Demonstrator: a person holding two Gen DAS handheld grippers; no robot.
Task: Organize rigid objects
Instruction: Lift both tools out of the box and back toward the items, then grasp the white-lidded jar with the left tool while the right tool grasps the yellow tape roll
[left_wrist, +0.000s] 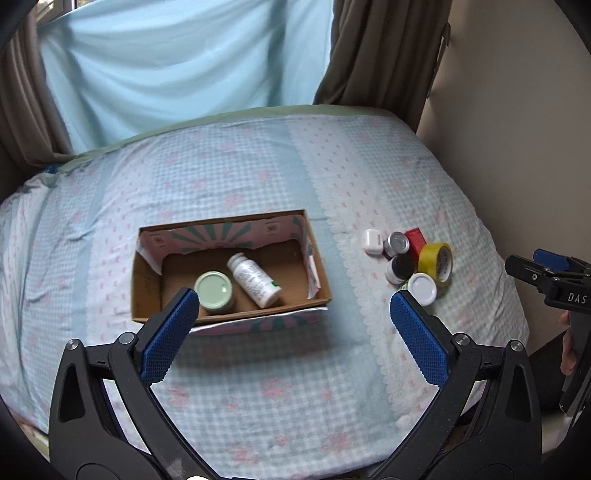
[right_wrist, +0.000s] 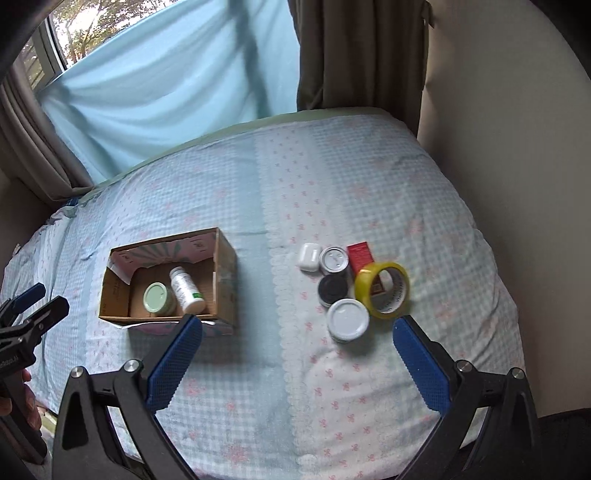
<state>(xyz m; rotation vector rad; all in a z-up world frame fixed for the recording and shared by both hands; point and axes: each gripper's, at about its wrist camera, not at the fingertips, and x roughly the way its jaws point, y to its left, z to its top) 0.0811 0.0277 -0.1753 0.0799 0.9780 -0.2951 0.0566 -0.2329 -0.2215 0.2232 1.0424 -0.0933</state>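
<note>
Left tongs (left_wrist: 295, 325): hanging wide apart above the bed, holding nothing; blue fingers (left_wrist: 171, 334) framing the near side of the box.
Right tongs (right_wrist: 297, 350): also spreading wide and gripping nothing, hovering over the bed between the box and the loose cluster; in the left wrist view they are showing at the right edge, with part of a hand (left_wrist: 567, 350) gripping the handle.
Bed (left_wrist: 258, 177): carrying everything, lying under a pale blue checked cover with pink bows.
Box (left_wrist: 140, 288): an open cardboard box sitting left of the bed's middle, its patterned flaps folding inward.
Green-lidded jar (left_wrist: 214, 290): standing upright inside the box, toward its near left part.
White bottle (left_wrist: 255, 277): lying on its side inside the box, just beside the green-lidded jar, cap pointing toward the far wall.
Loose cluster: sitting outside the box toward the bed's right edge, well apart from the box.
Earbud case (right_wrist: 308, 256): white, lying at the cluster's left end.
Silver-lidded tin (right_wrist: 334, 260): sitting just beside the earbud case.
Red box (right_wrist: 360, 254): lying behind the tape roll, partly hidden.
Black-lidded jar (right_wrist: 332, 290): standing between the tin and the white-lidded jar.
White-lidded jar (right_wrist: 348, 319): standing nearest the right tongs.
Yellow tape roll (right_wrist: 382, 290): leaning tilted at the cluster's right end, touching the white-lidded jar.
</note>
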